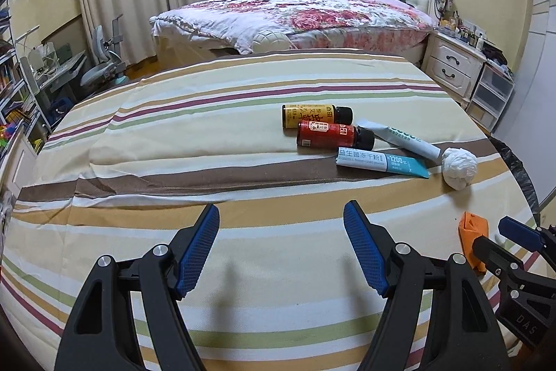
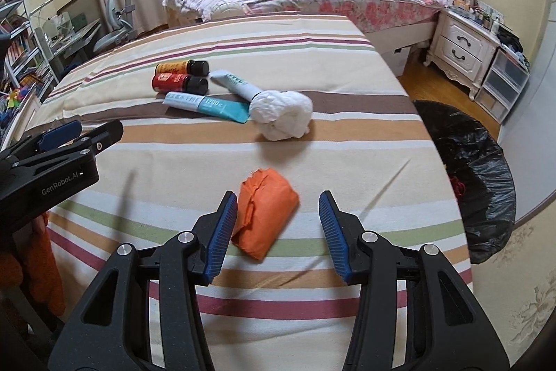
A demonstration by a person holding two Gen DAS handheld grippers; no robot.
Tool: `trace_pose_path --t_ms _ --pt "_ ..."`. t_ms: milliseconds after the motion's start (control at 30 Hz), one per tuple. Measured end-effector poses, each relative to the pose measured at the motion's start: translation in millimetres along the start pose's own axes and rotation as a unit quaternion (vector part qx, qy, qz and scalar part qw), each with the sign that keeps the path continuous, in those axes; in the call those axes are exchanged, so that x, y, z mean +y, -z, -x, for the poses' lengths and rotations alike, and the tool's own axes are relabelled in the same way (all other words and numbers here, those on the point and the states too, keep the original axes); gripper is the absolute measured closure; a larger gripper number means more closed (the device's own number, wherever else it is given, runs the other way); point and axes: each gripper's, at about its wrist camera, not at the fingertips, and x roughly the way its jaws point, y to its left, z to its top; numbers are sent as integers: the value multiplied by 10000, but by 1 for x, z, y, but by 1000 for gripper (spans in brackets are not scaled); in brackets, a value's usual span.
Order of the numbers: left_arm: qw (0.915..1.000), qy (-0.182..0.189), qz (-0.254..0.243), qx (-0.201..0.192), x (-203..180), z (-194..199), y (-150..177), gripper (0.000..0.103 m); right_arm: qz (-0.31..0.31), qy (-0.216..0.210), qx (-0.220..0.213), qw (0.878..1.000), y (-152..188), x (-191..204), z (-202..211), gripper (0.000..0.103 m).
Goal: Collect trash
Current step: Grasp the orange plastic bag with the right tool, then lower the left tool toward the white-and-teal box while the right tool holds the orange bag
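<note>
We hold our right gripper [image 2: 278, 233] low over the striped worktop [image 2: 173, 162], its blue-padded jaws spread wide and pointing forward, with the crumpled orange wrapper [image 2: 266, 214] lying between them, close against the left pad and not clamped. Our left gripper [image 1: 281, 247] is level beside it, jaws also wide apart with nothing between them, aimed at bare cloth short of the other trash. Further along the worktop lies a loose cluster: a yellow-labelled bottle [image 1: 314, 116] and a red-labelled bottle [image 1: 333, 135] on their sides, touching, dark caps to the right; a white and teal sachet [image 1: 380, 162] just in front of them; a pale tube [image 1: 399, 138] slanting behind it; and a white wad of tissue [image 2: 281, 119] at the tube's near end. To the right of the worktop, on the floor, stands a bin lined with a black bag [image 2: 476, 169], its mouth open.
</note>
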Motion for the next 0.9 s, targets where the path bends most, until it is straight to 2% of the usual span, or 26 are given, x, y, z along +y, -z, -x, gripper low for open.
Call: trace_pose_path --t_ms 233,300,333,567,900 --pt "10000 18 -13 45 -2 -3 1 31 35 -41 147 9999 5 3 -6 57" --pt "10000 30 -23 69 -4 -4 2 31 24 -35 139 9999 5 2 -6 64" --pt "10000 31 -29 76 -5 -5 2 31 35 -12 132 9999 6 2 -6 71" --pt "9999 -22 -49 93 -6 -8 1 31 34 4 63 10000 6 -2 -3 71" --pt "9999 -44 -51 108 -9 -19 -13 31 -234 207 -110 9995 -13 -31 -10 71"
